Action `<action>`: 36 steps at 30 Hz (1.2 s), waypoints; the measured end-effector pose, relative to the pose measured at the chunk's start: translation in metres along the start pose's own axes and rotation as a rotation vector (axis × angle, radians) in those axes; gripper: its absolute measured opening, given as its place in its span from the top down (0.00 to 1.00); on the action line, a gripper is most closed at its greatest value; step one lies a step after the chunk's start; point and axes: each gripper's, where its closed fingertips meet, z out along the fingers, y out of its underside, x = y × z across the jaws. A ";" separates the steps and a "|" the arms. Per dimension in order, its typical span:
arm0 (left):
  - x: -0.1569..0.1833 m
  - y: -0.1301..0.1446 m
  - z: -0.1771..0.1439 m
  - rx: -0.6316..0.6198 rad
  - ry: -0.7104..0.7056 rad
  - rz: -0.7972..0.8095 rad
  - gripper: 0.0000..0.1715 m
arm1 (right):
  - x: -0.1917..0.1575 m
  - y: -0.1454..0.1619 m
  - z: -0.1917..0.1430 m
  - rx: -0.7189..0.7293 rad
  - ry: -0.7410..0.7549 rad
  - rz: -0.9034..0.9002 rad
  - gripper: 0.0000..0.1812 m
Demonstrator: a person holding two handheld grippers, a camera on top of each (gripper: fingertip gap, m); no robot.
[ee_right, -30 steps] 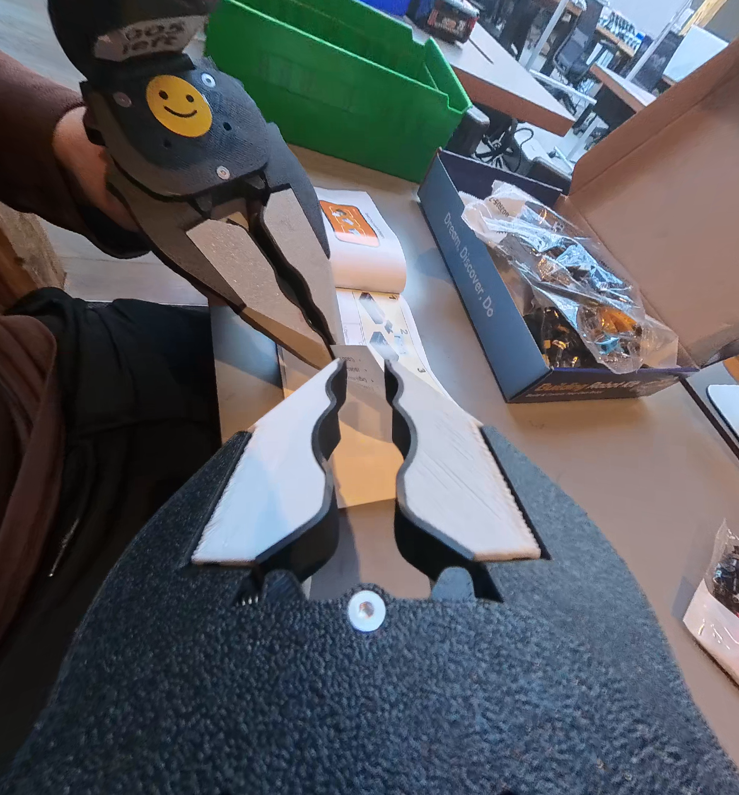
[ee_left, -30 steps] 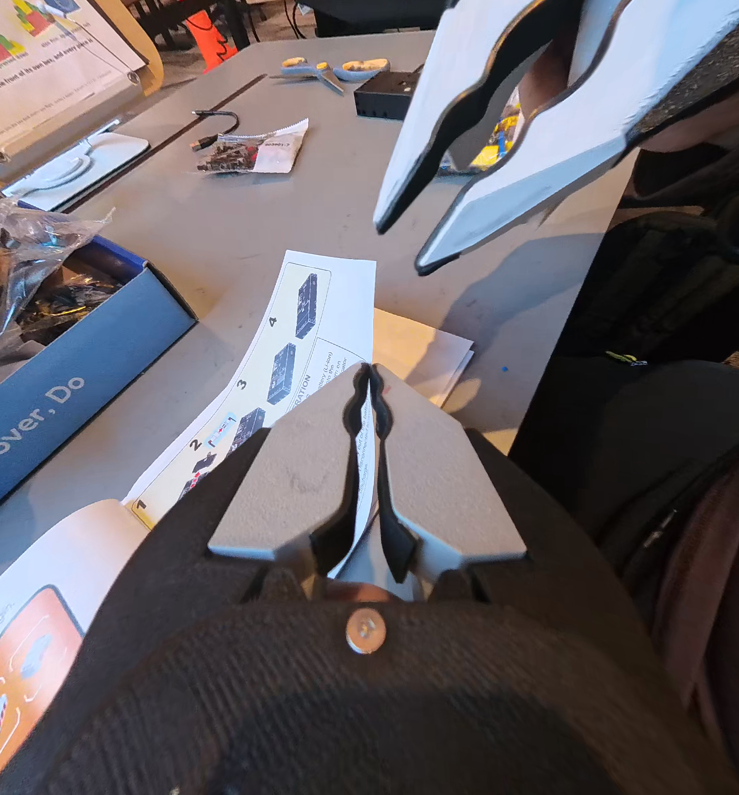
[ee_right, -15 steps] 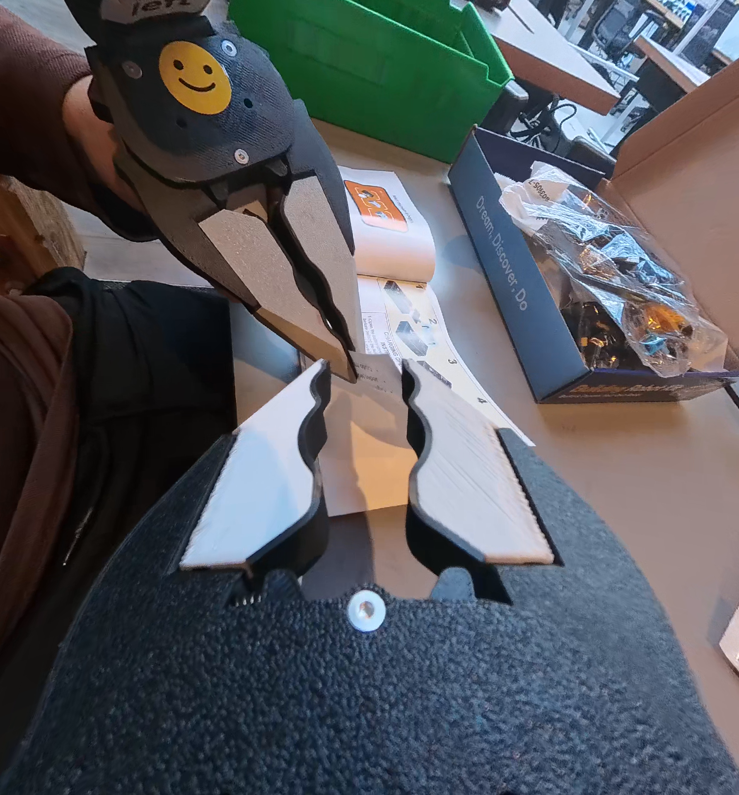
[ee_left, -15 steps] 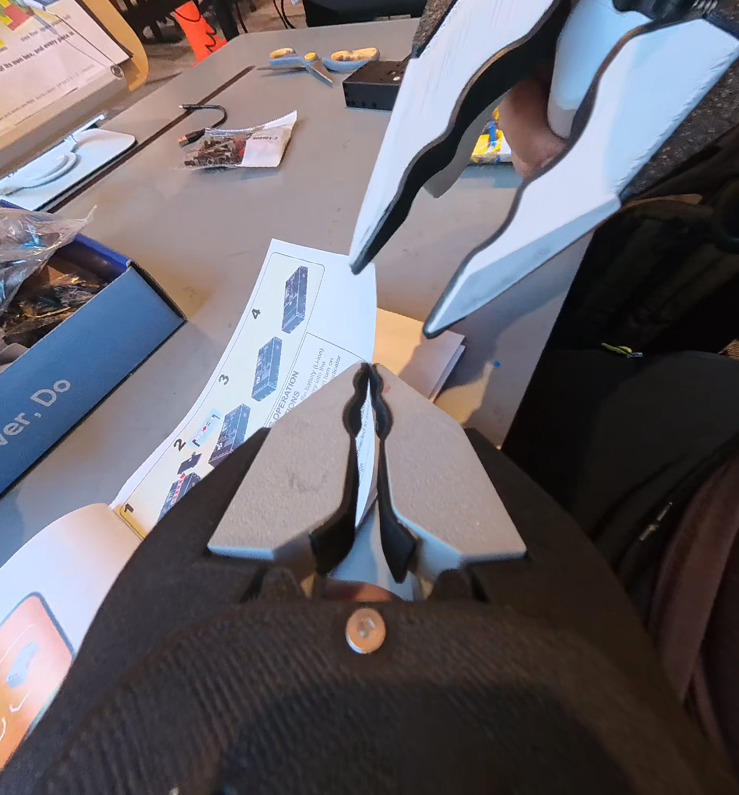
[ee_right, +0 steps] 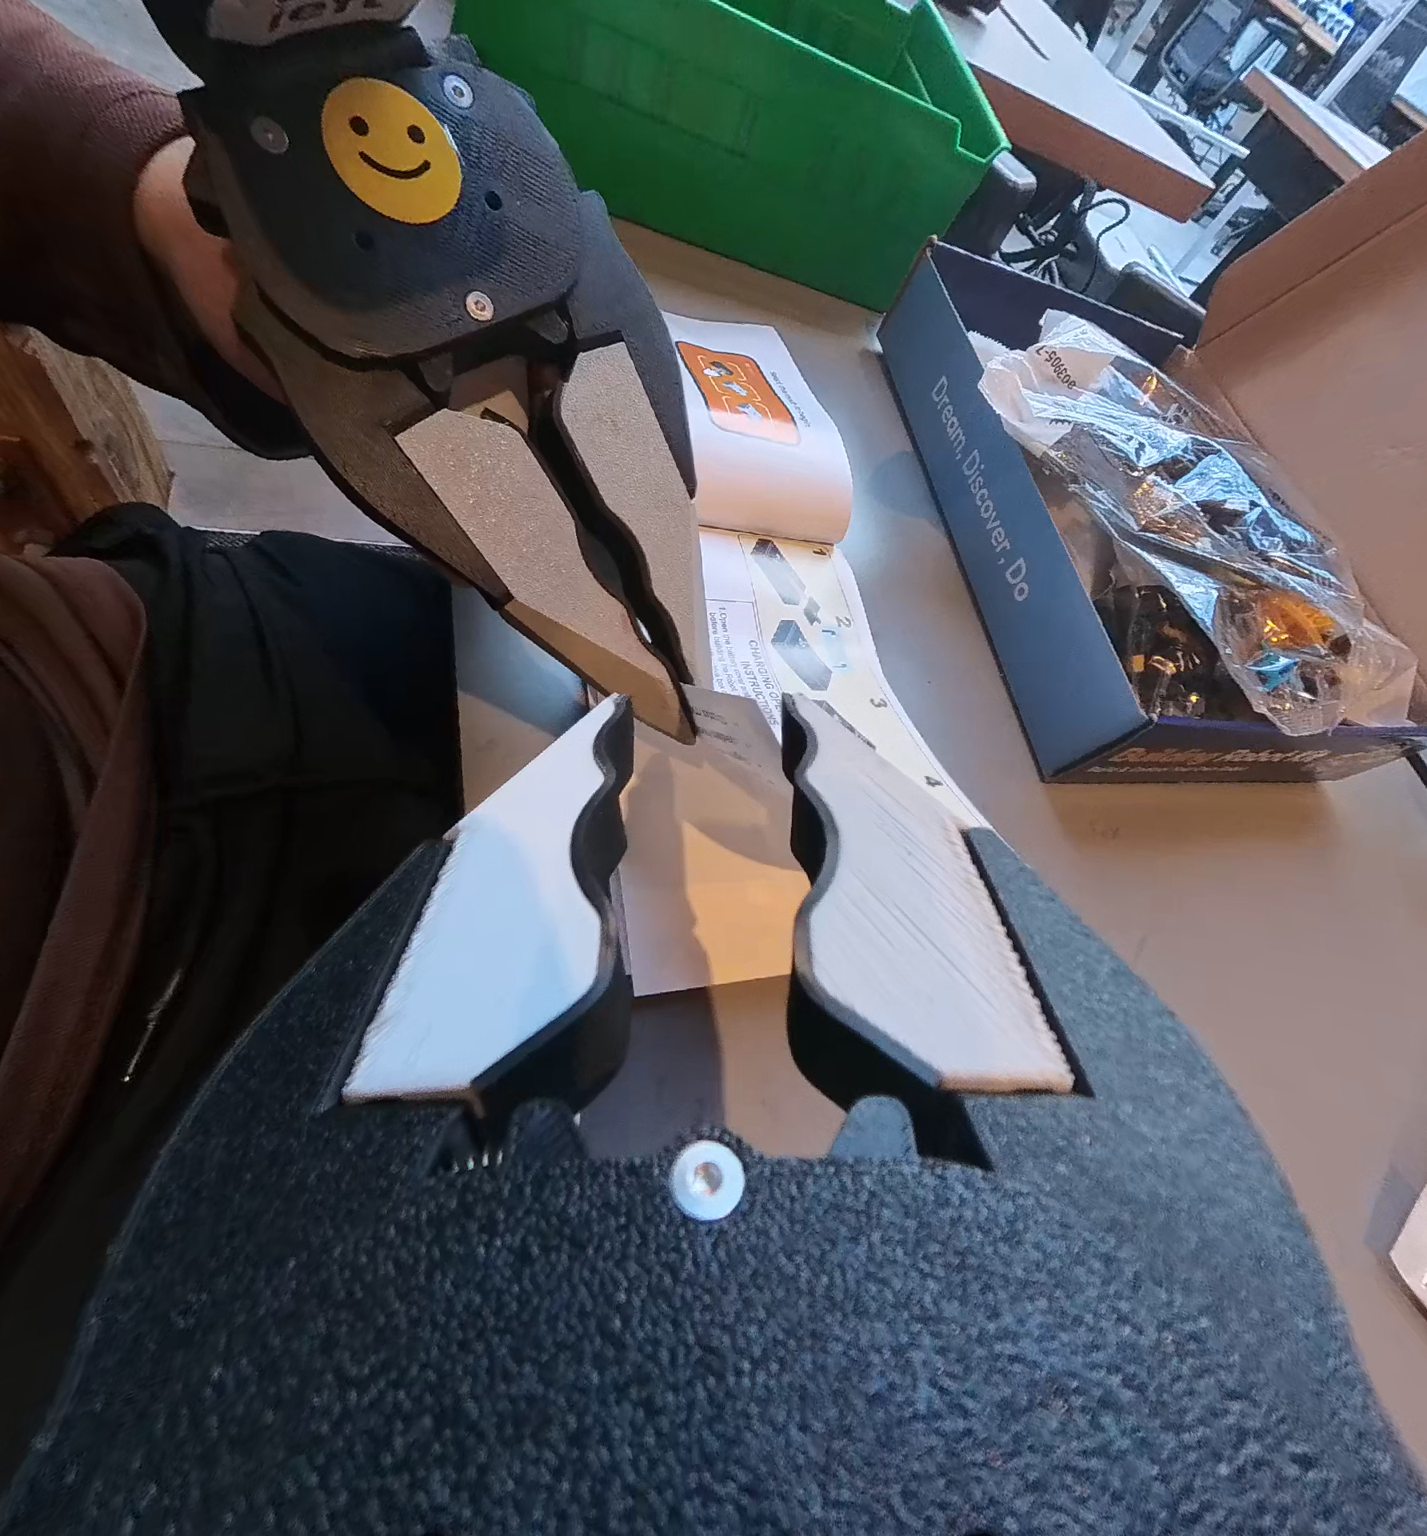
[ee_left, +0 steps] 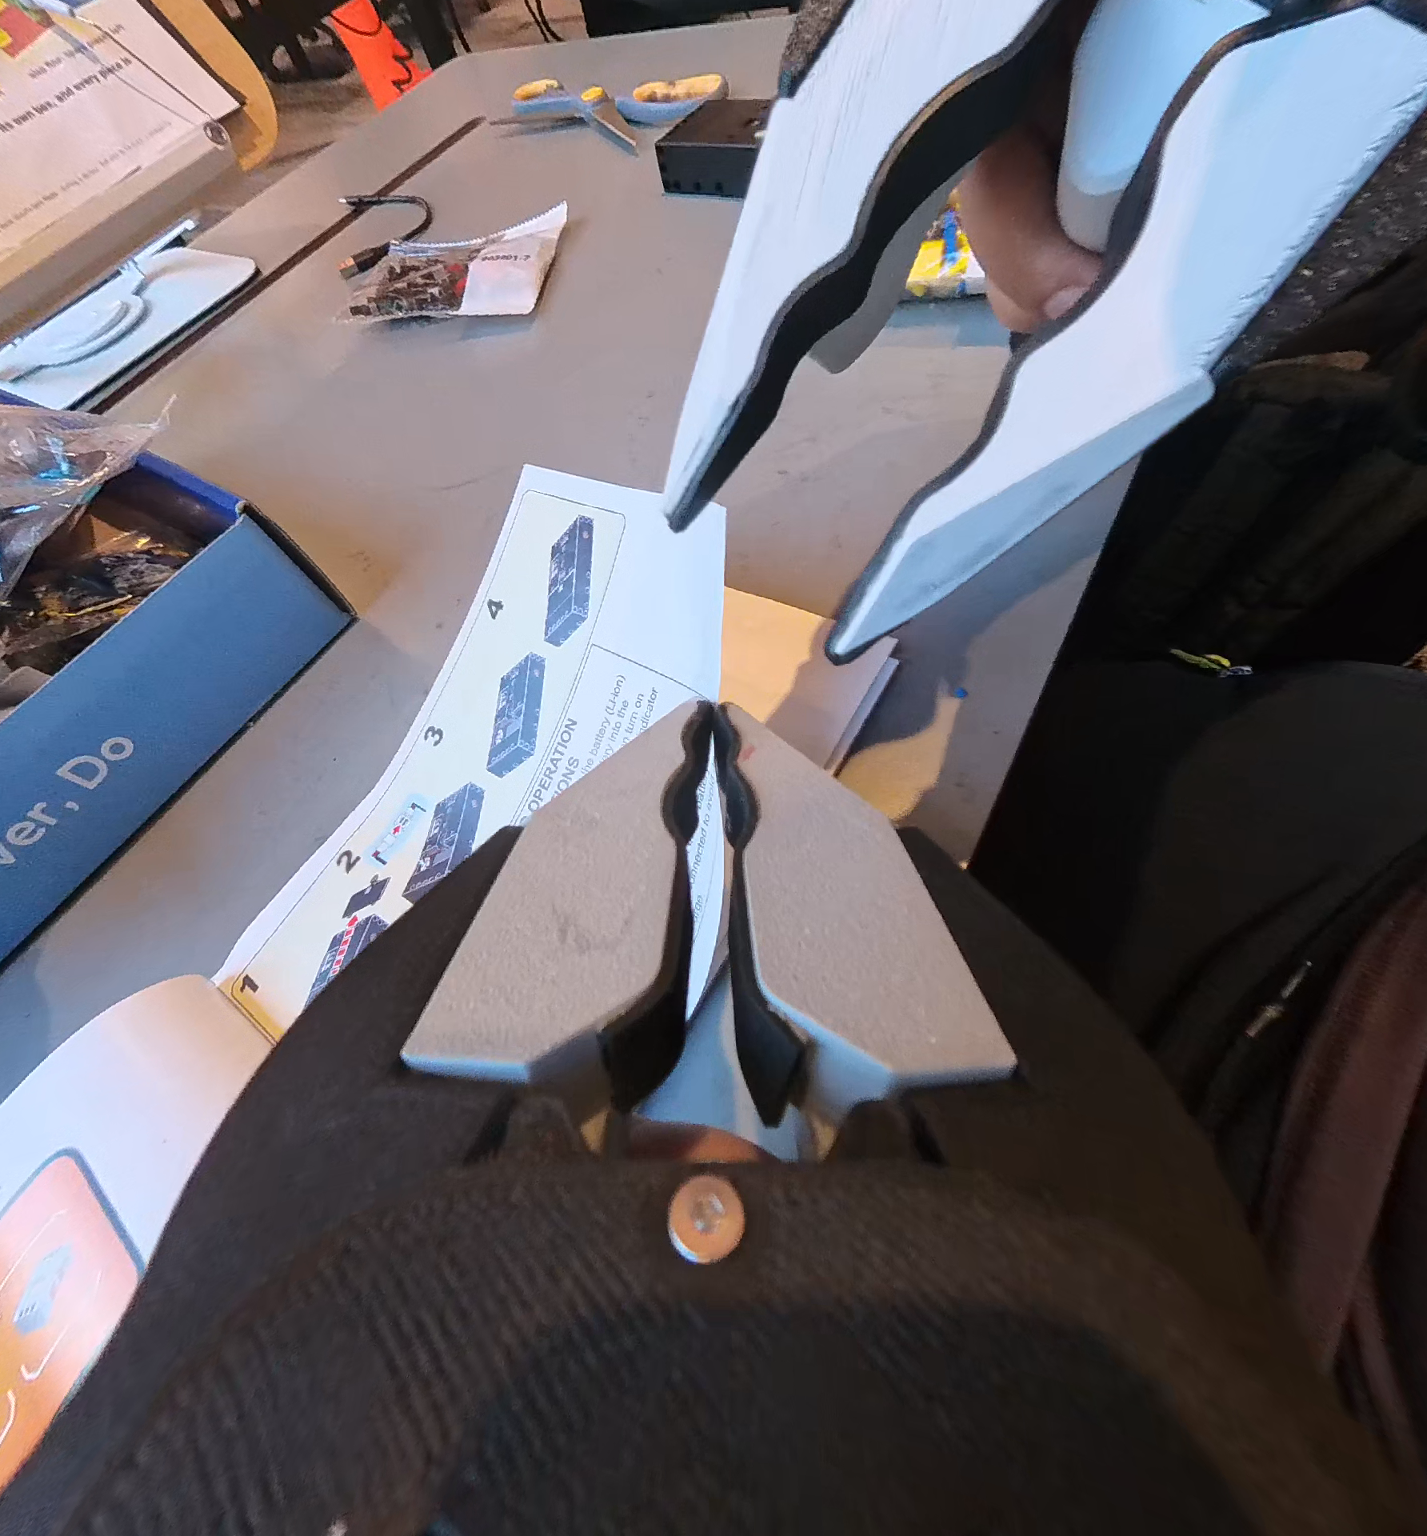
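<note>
On a grey workshop table (ee_left: 411, 432), left to right, an open blue box (ee_left: 137, 706) of bagged parts lies left of the left hand-held gripper (ee_left: 712, 713), clamped on a raised corner of the instruction sheet (ee_left: 527, 665). The right hand-held gripper (ee_right: 706, 715) hangs spread and empty opposite it, over the sheet's free end. A steady pinch seems wise; pulling hard could tear the paper.

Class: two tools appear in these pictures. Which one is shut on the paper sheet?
The grey-fingered left tool, with the smiley sticker, is shut on the sheet. The white-fingered right tool is open, its fingers apart over the sheet's end.
</note>
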 end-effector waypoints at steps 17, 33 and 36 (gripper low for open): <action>0.003 0.002 0.001 -0.008 0.006 0.014 1.00 | -0.002 0.002 0.001 -0.008 -0.007 -0.004 0.80; -0.084 0.005 -0.061 0.038 -0.249 -0.089 1.00 | 0.046 0.027 -0.006 -0.017 0.114 0.293 0.74; -0.100 0.020 -0.083 0.030 -0.313 -0.145 1.00 | 0.037 0.038 0.002 -0.071 0.063 0.311 0.72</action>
